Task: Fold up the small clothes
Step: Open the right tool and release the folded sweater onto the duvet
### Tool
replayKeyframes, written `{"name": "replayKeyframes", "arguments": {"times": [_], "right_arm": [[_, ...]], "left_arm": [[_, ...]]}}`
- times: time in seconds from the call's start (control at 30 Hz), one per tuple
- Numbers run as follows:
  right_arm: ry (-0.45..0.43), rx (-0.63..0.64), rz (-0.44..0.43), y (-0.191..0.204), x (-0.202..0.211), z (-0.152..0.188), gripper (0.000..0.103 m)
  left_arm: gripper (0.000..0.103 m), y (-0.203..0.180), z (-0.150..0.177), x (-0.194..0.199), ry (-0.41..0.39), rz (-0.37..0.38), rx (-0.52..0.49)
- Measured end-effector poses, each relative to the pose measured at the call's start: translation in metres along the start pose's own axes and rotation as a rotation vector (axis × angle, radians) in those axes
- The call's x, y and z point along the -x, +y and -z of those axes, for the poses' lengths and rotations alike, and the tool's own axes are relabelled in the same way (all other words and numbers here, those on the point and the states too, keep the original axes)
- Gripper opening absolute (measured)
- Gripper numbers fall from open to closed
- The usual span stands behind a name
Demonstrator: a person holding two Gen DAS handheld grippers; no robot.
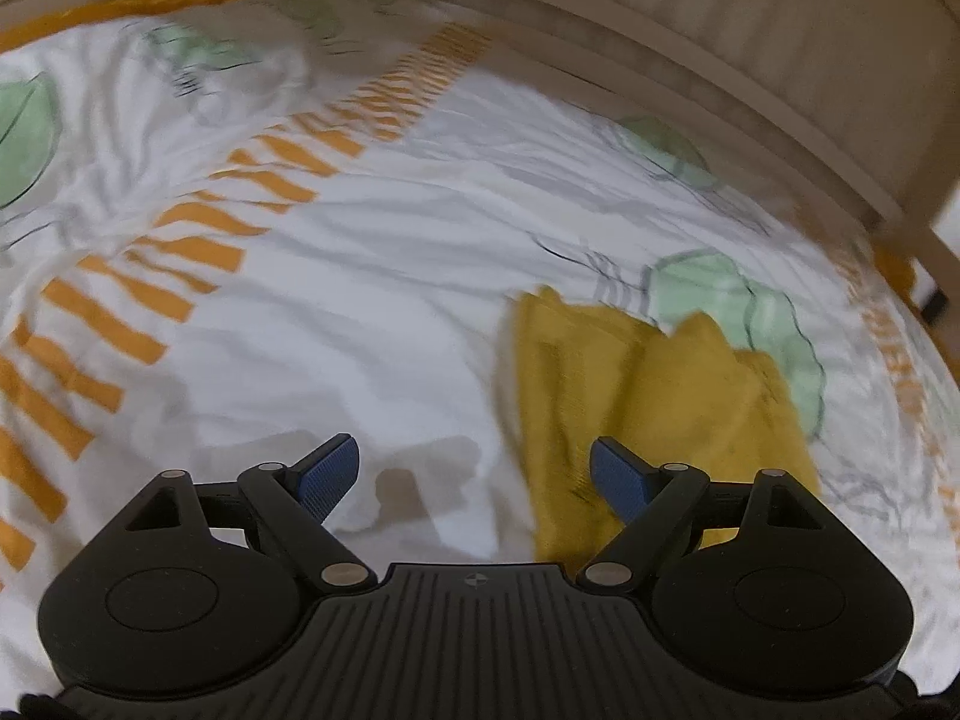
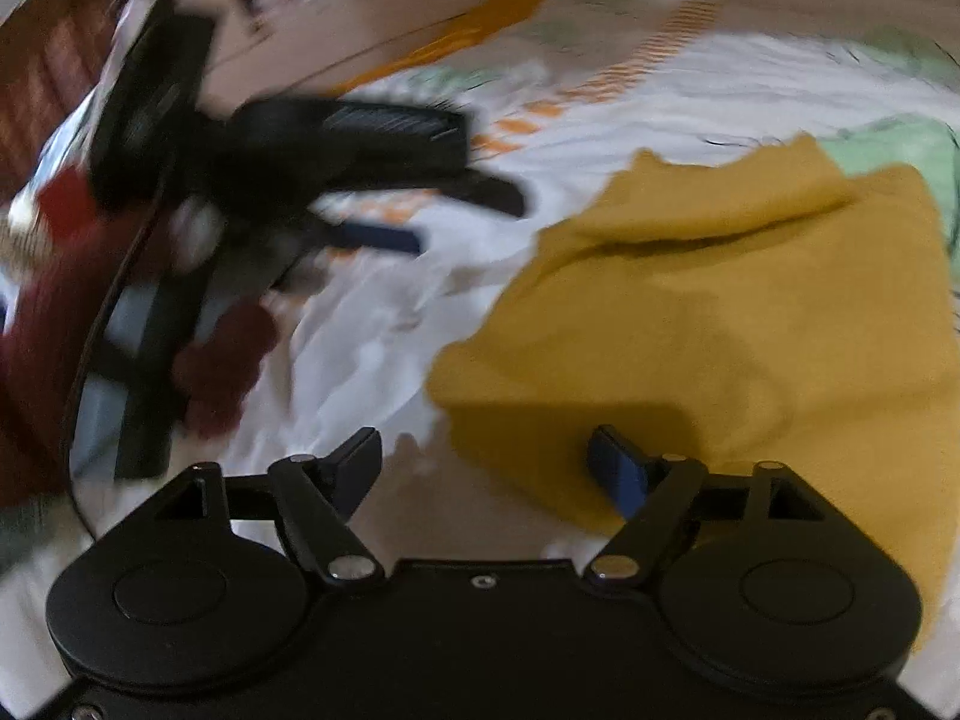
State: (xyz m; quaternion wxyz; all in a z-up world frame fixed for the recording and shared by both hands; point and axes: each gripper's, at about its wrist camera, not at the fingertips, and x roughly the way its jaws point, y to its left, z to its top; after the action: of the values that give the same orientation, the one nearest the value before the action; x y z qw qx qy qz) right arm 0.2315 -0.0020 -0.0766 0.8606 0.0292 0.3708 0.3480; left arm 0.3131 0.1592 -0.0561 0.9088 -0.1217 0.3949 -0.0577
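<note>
On the bed, left to right: my left gripper [image 1: 474, 474] hangs over the white sheet [image 1: 336, 324], its blue-padded fingers [image 1: 330, 471] spread wide with nothing between them, only wrinkled cotton printed with orange stripes [image 1: 180, 252] and pale green leaves [image 1: 738, 312] below. Just to its right lies the yellow cloth [image 1: 648, 396], a small mustard piece rumpled into soft folds on the sheet, its near edge running under the gripper's right finger (whether the pad touches the fabric I cannot tell through the blur). A pale wooden bed frame [image 1: 750, 108] curves along the far side.

From my right wrist, the same left gripper [image 2: 384, 222] shows as a dark smear at upper left, held by a person's dark red sleeve [image 2: 42, 324]. White sheet [image 2: 372, 330] fills the middle. My right gripper [image 2: 486, 468] stands apart as well, its left finger over bare sheet and its right finger [image 2: 618, 471] over the near edge of the yellow cloth [image 2: 720, 312], gripping nothing. The cloth spreads across the right half of this view, one flap lapped over along its far side.
</note>
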Motion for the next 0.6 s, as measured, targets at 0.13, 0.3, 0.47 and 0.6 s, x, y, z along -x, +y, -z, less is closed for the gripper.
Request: {"name": "replayKeyframes", "arguments": {"times": [0.13, 0.3, 0.47, 0.6], "right_arm": [[-0.011, 0.016, -0.005, -0.003, 0.010, 0.004, 0.082], [-0.037, -0.033, 0.005, -0.020, 0.025, 0.012, 0.082], [-0.060, -0.103, -0.011, -0.034, 0.025, 0.017, 0.082], [-0.065, -0.108, -0.014, -0.034, 0.025, 0.021, 0.084]], "left_arm": [[0.084, -0.018, 0.005, 0.009, -0.028, 0.062, -0.087], [0.084, -0.047, 0.014, 0.017, -0.045, 0.131, -0.234], [0.084, -0.073, 0.024, 0.003, 0.001, 0.132, -0.365], [0.083, -0.081, 0.018, -0.022, 0.030, 0.060, -0.384]]}}
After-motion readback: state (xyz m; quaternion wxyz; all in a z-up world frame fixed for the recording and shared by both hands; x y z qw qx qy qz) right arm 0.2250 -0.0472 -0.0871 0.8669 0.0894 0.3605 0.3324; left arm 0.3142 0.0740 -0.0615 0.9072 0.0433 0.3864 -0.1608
